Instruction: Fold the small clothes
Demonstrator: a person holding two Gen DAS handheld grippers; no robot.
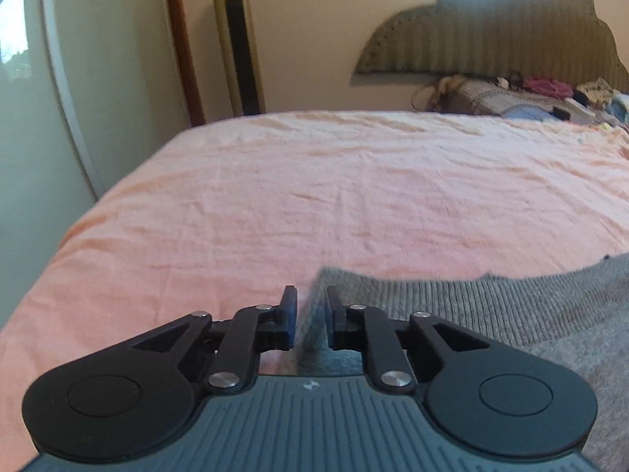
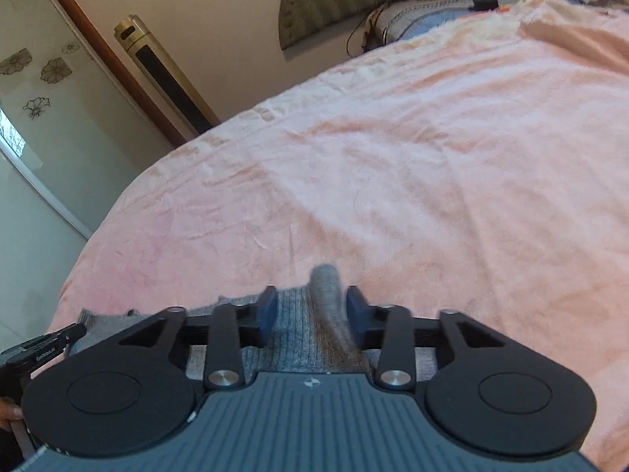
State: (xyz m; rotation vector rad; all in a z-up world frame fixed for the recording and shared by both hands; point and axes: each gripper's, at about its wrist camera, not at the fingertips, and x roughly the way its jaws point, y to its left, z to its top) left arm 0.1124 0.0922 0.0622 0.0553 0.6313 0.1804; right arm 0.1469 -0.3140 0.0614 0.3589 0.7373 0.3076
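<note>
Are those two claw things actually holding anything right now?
The left tool pinches a raised fold of the grey knit garment. The right tool stands open around another fold.

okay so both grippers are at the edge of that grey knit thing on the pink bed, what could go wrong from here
The left gripper pinches only a thin raised corner of the grey knit garment, so it may slip out. In the right gripper the fold stands between jaws that look too wide to press it, so that side could drop and the fold skew.

The pink blanket [image 1: 354,188] lies wide and bare ahead, so a gripper can pass freely there; the clutter pile [image 1: 523,96] blocks the far end by the headboard [image 1: 491,35]; the tower fan [image 1: 238,39] stands off the bed's corner.
</note>
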